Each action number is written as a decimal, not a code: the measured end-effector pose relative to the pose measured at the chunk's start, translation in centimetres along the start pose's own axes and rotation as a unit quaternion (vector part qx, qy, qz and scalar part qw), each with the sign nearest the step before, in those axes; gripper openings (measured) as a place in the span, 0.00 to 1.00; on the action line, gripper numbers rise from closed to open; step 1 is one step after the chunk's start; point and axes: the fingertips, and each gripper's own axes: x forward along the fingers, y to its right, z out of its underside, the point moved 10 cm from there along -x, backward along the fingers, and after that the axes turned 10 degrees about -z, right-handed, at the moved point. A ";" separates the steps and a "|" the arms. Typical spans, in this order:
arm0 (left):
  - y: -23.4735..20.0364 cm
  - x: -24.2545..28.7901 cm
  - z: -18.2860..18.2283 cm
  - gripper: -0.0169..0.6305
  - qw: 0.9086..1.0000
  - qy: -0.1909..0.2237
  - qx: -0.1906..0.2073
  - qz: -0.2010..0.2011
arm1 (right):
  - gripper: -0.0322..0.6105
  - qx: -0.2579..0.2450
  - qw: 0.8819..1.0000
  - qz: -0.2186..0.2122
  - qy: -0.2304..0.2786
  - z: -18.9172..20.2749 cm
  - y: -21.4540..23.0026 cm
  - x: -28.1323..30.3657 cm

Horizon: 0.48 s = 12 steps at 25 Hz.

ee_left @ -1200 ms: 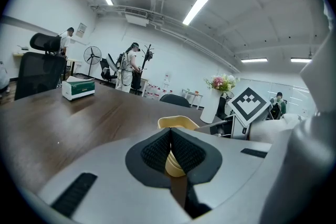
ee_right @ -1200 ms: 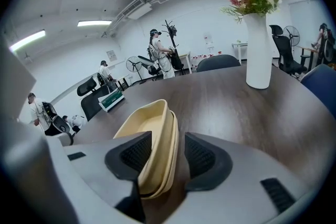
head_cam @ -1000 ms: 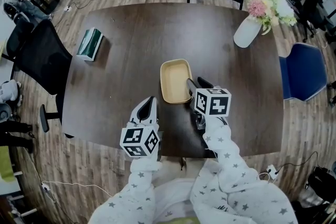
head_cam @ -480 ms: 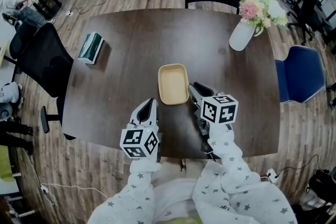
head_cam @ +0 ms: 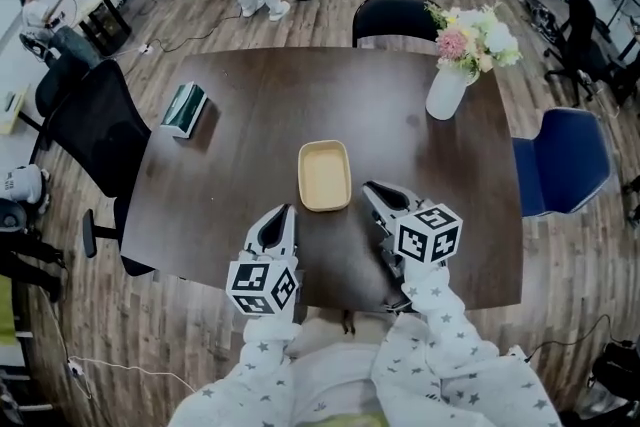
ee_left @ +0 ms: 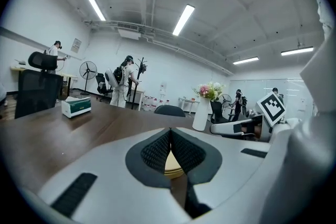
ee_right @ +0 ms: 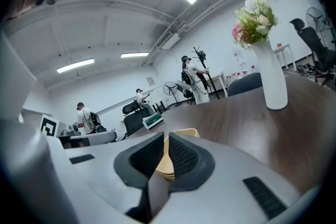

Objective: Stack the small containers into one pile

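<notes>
A pale yellow stack of small containers (head_cam: pixel 324 175) lies on the dark table (head_cam: pixel 250 95), slightly nearer the person than its middle. My left gripper (head_cam: pixel 283 213) hovers near the front edge, to the left of the stack and nearer the person than it, its pads (ee_left: pixel 157 150) pressed together on nothing. My right gripper (head_cam: pixel 372 187) hangs just right of the stack, clear of it. Its jaws have just been closing to a thin slit, with nothing between them. Beyond each gripper's pads the stack (ee_left: pixel 173 165) (ee_right: pixel 185 134) shows.
A white vase of flowers (head_cam: pixel 445 91) stands at the table's far right. A green box (head_cam: pixel 186 108) lies at the far left. Black chairs (head_cam: pixel 395 15) (head_cam: pixel 85 120) and a blue chair (head_cam: pixel 565 160) ring the table. People stand far off in the room.
My right gripper has pulled back from the stack's near right corner, risen, and narrowed its jaws. The left gripper has lifted a little. The stack has stayed put.
</notes>
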 end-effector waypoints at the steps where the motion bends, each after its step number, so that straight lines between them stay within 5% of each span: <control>1: 0.2 -0.3 -0.1 0.06 1.000 0.006 0.003 0.001 | 0.11 -0.011 1.000 -0.005 0.002 -0.2 -0.2 -0.3; 12: 1.4 -3.9 -1.5 0.07 0.998 0.051 0.041 0.001 | 0.08 -0.068 0.996 -0.021 0.051 -1.2 -2.5 -3.7</control>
